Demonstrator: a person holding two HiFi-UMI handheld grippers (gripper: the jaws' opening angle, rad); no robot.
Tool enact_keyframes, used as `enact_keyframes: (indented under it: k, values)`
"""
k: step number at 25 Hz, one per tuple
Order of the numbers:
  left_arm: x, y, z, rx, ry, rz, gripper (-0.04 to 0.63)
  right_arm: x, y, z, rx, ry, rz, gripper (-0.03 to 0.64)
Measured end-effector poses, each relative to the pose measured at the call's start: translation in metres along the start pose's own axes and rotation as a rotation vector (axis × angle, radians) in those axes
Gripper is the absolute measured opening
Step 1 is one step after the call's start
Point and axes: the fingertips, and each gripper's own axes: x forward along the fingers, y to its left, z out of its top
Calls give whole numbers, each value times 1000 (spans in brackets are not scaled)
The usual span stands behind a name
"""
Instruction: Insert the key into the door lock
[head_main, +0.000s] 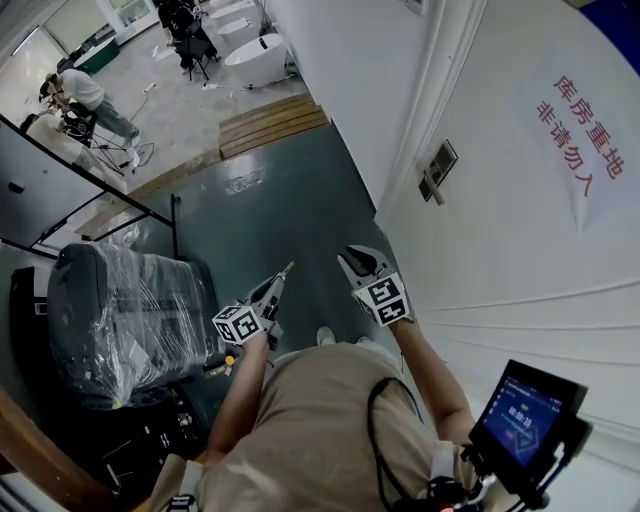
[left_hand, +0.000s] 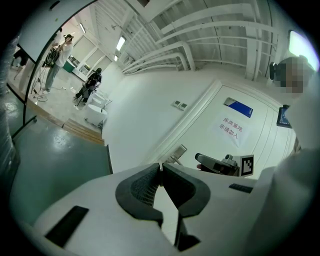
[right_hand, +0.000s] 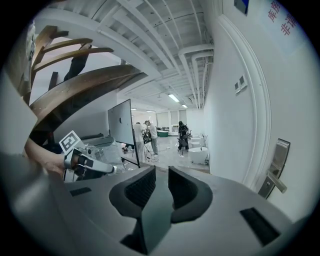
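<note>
The white door (head_main: 520, 260) stands to my right, with its metal lock plate and lever handle (head_main: 437, 170) on its left edge. The lock (left_hand: 176, 154) shows ahead in the left gripper view, and the lock (right_hand: 276, 167) sits low right in the right gripper view. My left gripper (head_main: 287, 267) is shut, and a thin pale sliver, seemingly the key (left_hand: 160, 166), pokes out between its tips. My right gripper (head_main: 358, 262) stands open with nothing between its pads. Both are in the air, well short of the lock, with the right gripper (left_hand: 200, 159) nearer the door.
A sign with red characters (head_main: 575, 125) hangs on the door. A plastic-wrapped grey unit (head_main: 130, 320) and a black-framed panel (head_main: 120, 190) stand at my left. Wooden planks (head_main: 272, 125), a white bathtub (head_main: 255, 58) and a person (head_main: 85, 95) are farther off. A small screen (head_main: 525, 425) hangs at my waist.
</note>
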Motion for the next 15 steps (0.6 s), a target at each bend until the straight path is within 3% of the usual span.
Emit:
enact_keyframes:
  k: [15]
  values:
    - [0, 40, 17, 6, 11, -14, 34, 36, 9, 2, 2, -6, -23, 86]
